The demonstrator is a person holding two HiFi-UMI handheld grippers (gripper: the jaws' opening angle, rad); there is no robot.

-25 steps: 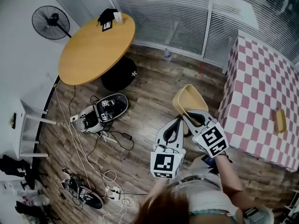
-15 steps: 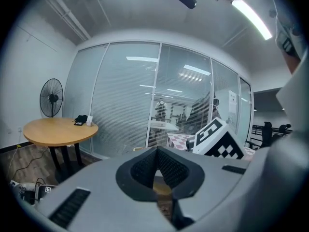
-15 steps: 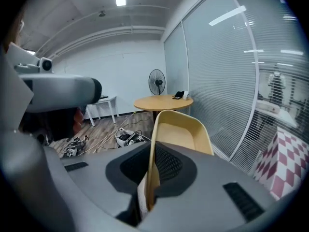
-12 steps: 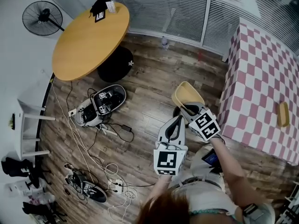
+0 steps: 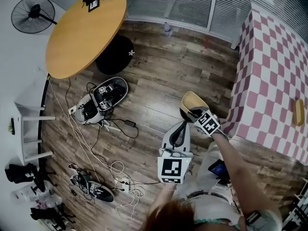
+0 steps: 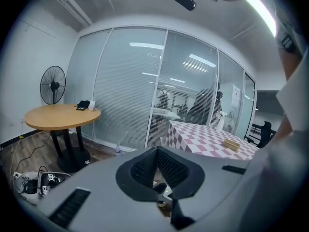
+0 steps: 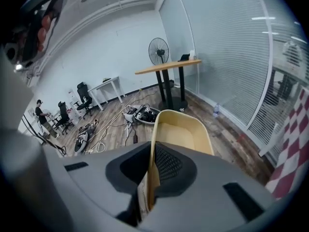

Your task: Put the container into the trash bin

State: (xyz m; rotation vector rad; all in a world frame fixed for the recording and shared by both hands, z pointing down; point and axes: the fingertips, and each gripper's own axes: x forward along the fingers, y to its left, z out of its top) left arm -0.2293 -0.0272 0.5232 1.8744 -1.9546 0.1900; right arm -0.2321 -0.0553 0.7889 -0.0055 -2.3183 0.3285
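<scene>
The container (image 5: 192, 101) is a pale yellow open tray, held tilted above the wooden floor beside the checked table. My right gripper (image 5: 193, 112) is shut on its near wall; in the right gripper view the wall (image 7: 181, 129) stands edge-on between the pads of the right gripper (image 7: 153, 150). My left gripper (image 5: 183, 123) hangs just left of it, shut with nothing between its pads, and in the left gripper view the left gripper (image 6: 157, 151) points level towards the glass wall. No bin shows in any view.
A round wooden table (image 5: 82, 30) and a fan (image 5: 31, 13) stand at the upper left. The pink checked table (image 5: 274, 71) fills the right. An open white case (image 5: 103, 97), cables (image 5: 122, 182) and shoes (image 5: 91, 189) lie on the floor at left.
My right gripper has sunk towards the floor with the container still in it. The left gripper has come down a little. Both keep their jaws as they were.
</scene>
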